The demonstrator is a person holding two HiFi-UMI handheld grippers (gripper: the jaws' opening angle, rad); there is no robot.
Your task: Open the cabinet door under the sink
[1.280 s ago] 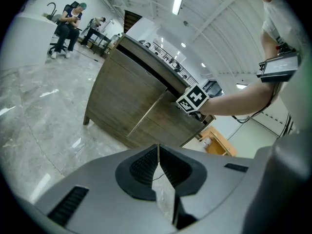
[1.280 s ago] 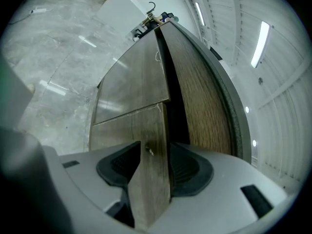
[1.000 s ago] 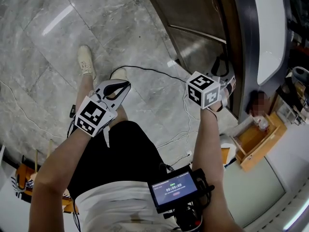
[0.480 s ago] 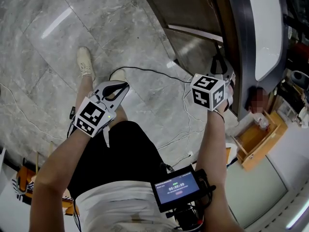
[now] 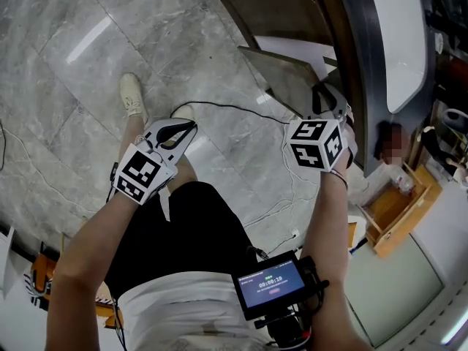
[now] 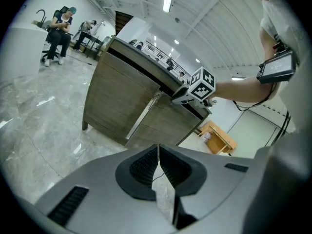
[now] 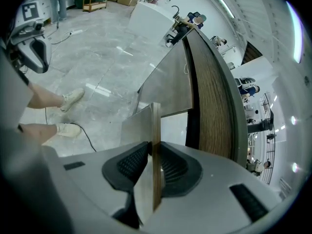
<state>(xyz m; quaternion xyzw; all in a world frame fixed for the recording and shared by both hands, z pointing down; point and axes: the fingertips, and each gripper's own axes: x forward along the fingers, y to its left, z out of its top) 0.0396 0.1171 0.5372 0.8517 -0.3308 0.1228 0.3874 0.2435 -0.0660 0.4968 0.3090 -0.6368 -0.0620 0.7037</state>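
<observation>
Cabinet door [image 7: 155,130], a flat brown wood-grain panel with a grey face, stands edge-on between the fingers of the right gripper [image 7: 152,149]. The ribbed black pads [image 7: 130,162] have just been closing and now press on both faces of the panel's free edge. In the head view the cabinet door [image 5: 289,79] stands ajar, angled out from the brown wooden cabinet [image 5: 292,9], with the right gripper [image 5: 327,97] clamped on its outer edge. Beyond the fingertips and to their right, the dark curved counter rim [image 7: 214,82] runs away from the camera.

Well to the left of those fingers, the left gripper [image 5: 191,128] is held over the person's thigh. Its fingers [image 6: 146,165] are closed tip to tip with nothing between them. Ahead of the tips lie the grey marble floor [image 5: 80,57], a thin black cable [image 5: 234,108] and a pale shoe [image 5: 131,93]. Behind the right gripper's fingers, toward the person, sits an orange wooden box [image 5: 398,214].
</observation>
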